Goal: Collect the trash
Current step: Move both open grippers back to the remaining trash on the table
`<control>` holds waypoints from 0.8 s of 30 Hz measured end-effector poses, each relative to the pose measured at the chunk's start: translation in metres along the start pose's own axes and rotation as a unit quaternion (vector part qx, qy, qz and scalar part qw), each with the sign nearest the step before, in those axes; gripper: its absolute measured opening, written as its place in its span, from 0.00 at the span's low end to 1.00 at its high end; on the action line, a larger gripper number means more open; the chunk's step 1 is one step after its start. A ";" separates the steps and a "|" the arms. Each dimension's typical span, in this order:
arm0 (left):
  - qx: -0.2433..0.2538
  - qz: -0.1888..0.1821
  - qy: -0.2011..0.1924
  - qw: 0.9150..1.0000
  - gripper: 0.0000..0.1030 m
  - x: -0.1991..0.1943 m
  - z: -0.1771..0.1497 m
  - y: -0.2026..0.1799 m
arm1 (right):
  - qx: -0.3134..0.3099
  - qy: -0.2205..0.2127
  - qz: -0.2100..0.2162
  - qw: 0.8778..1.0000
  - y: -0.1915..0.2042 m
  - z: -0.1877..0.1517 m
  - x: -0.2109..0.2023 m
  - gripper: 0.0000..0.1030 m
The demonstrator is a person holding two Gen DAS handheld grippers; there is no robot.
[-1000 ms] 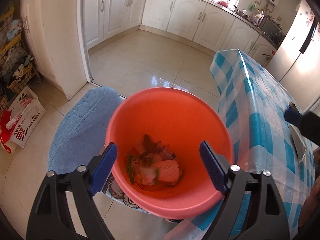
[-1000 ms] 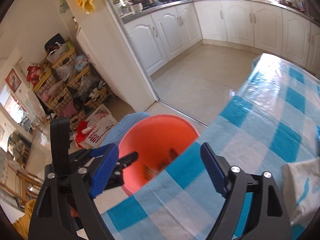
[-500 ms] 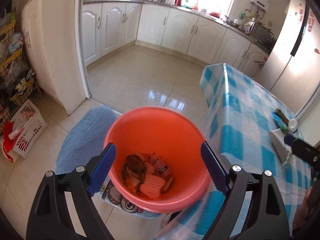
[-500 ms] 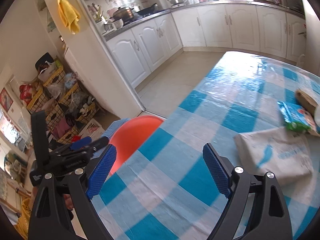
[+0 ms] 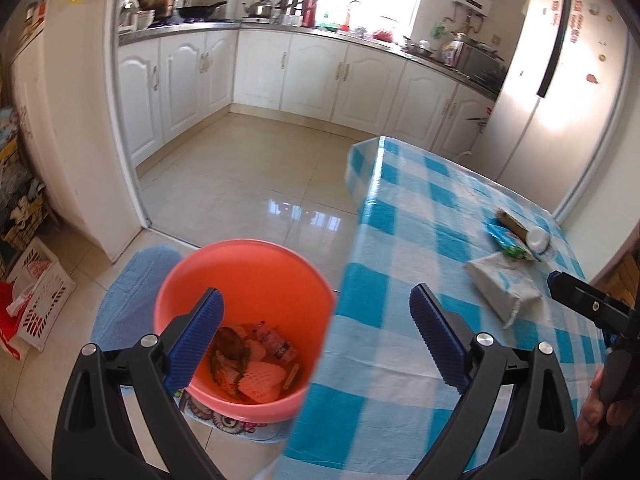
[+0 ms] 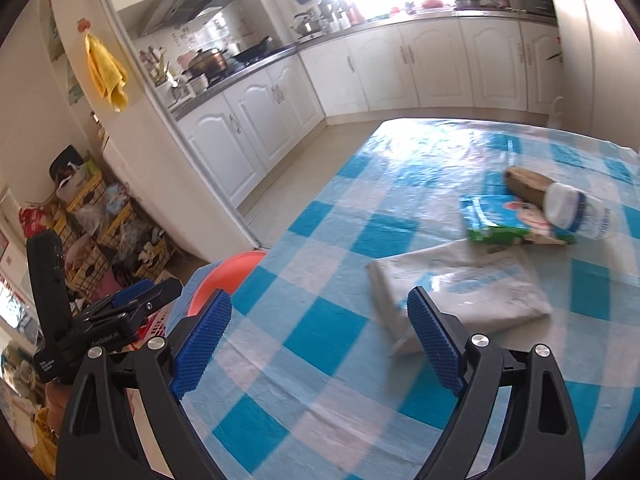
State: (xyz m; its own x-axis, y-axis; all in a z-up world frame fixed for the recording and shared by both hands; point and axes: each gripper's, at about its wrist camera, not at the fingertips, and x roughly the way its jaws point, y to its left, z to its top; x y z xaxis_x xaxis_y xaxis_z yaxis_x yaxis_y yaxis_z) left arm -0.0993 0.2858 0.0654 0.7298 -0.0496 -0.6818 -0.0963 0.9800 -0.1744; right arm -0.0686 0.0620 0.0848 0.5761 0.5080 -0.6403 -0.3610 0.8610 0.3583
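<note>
The trash is lying in two places. Some of it is sitting at the bottom of the orange bucket (image 5: 244, 280), which is standing on the floor (image 5: 240, 184) just beside the edge of the desk (image 5: 400, 240), partly over a blue mat (image 5: 132, 292): a white foam net (image 5: 262, 380), a small bottle (image 5: 276, 340) and brownish scraps are lying there together. The rest is waiting on the desk's blue-and-white checked cloth: a flat white plastic bag (image 6: 460, 288) near the right tongs, and beyond it a green and blue packet (image 6: 504, 220), touching a brown paper roll (image 6: 528, 184) and a clear bottle with a white cap (image 6: 580, 212).

The left tongs (image 5: 316, 340) are hovering released above the bucket's rim and the desk edge, their jaws opening with nothing gripped between them. The right tongs (image 6: 318, 344) are hanging spread wide over the cloth, grasping nothing, with the corner of the white bag just beside the right-hand blue pad.

White kitchen cabinets (image 5: 304, 72) are lining the far walls.
</note>
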 end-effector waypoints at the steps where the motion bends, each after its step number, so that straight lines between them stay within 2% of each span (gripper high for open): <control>1: 0.004 -0.003 0.000 1.000 0.92 0.000 0.000 -0.003 | 0.002 -0.004 -0.004 1.000 -0.003 -0.001 -0.005 0.86; 13: 0.062 -0.041 0.007 0.997 0.93 -0.007 -0.009 -0.070 | 0.035 -0.030 -0.044 0.998 -0.048 -0.021 -0.053 0.88; 24: 0.119 -0.063 0.018 0.991 0.93 -0.004 -0.021 -0.124 | 0.073 -0.049 -0.068 0.994 -0.092 -0.037 -0.087 0.88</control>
State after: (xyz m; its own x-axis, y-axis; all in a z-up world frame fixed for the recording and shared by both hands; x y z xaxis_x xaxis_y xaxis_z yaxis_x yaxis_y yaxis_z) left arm -0.1045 0.1605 0.0755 0.7006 -0.1776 -0.6911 0.1592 0.9830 -0.0913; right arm -0.1131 -0.0620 0.0824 0.6834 0.3802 -0.6232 -0.1690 0.9129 0.3716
